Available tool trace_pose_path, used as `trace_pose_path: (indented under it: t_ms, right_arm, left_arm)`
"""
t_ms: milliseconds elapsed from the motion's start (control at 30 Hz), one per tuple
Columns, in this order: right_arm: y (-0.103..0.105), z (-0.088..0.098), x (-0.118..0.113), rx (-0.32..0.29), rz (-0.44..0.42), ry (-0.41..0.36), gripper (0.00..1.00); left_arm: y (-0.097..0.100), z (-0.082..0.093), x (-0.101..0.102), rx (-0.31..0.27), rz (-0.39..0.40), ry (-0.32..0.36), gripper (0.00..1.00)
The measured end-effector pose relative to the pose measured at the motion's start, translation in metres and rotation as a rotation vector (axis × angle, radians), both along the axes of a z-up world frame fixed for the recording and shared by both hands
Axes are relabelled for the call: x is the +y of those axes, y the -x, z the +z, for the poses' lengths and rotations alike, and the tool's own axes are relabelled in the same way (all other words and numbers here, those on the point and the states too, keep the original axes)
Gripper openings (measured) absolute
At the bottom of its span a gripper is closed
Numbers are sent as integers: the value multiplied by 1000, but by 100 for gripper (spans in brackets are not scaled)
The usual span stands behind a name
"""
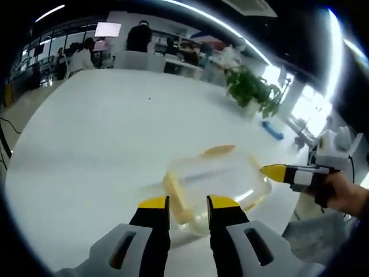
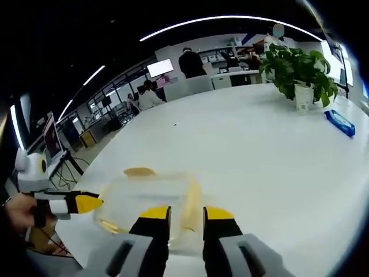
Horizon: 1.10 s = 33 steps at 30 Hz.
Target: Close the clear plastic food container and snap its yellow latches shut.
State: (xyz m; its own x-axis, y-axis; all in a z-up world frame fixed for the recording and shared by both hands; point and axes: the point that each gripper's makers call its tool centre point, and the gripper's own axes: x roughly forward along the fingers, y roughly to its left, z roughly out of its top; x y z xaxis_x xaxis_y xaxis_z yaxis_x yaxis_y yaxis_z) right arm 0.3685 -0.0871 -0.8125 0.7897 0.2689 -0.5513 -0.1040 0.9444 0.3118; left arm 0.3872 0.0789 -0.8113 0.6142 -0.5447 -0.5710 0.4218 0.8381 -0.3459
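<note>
The clear plastic container (image 1: 222, 179) lies on the white table (image 1: 104, 133), its lid on top and yellow latches at its edges. My left gripper (image 1: 188, 203) is open at the near side, its jaws a narrow gap apart with a yellow latch (image 1: 176, 199) lying between them. My right gripper (image 1: 275, 172) comes in from the right, its tip at the container's opposite edge. In the right gripper view the container (image 2: 144, 196) lies just ahead of my right gripper (image 2: 186, 213), which is open astride another yellow latch (image 2: 192, 209). The left gripper (image 2: 86, 203) enters from the left.
A potted plant (image 1: 253, 89) (image 2: 300, 72) and a flat blue object (image 1: 272, 130) (image 2: 339, 122) sit toward the table's far side. People sit and stand at desks behind the table. A person's hand (image 1: 346, 193) holds the right gripper.
</note>
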Motion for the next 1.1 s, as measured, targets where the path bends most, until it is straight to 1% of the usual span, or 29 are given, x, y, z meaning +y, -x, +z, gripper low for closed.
trace_pose_path:
  t_ms: [133,200,267,300,400,567,600,633,667,733,800,833,900,1000,1033,1067,1100]
  right_arm:
    - [-3,0,2,5,19,-21,16]
    - [-5,0,3,8,26,-30,16]
    - [-6,-1,6,23,36,-63,17]
    - [-7,-3,8,30,39,-79,19]
    - [-9,-4,8,47,47,-91,22]
    - [-9,-4,9,76,76,-89,22]
    - [-9,-4,9,86,78,-93,22]
    - [-9,-5,9,93,80,-99,22]
    - [-9,-5,9,99,88,-104,22]
    - [-9,-5,9,112,103,-103,21]
    - [-8,-5,11,127,142,-80,21]
    - [-7,-6,11,144,177,-76,21]
    - [-8,-6,11,168,187,-93,21]
    - [-7,-6,12,169,201,-82,20]
    - [-7,-7,12,168,203,-87,20]
    - [-21,2,17,88,212,-140,19]
    - [-10,-3,13,156,231,-110,19]
  left_arm:
    - [-1,-2,-1,18,6,26,23]
    - [0,-2,-2,25,8,37,25]
    - [1,-5,-4,49,4,53,28]
    - [1,-5,-4,53,4,58,28]
    - [0,-6,-5,57,-1,68,29]
    - [1,-6,-5,48,-8,73,29]
    - [2,-6,-6,32,-28,47,28]
    - [2,-5,-7,25,-34,47,28]
    - [1,-6,-6,39,-26,57,28]
    - [1,-6,-6,45,-38,55,28]
    - [1,-6,-7,67,-41,57,27]
    - [2,-6,-8,68,-83,41,27]
    - [2,-7,-6,91,-119,47,26]
    - [2,-7,-7,115,-152,48,24]
    - [3,-7,-9,130,-153,61,24]
    - [3,-9,-6,140,-150,58,24]
    - [4,-9,-8,143,-148,75,24]
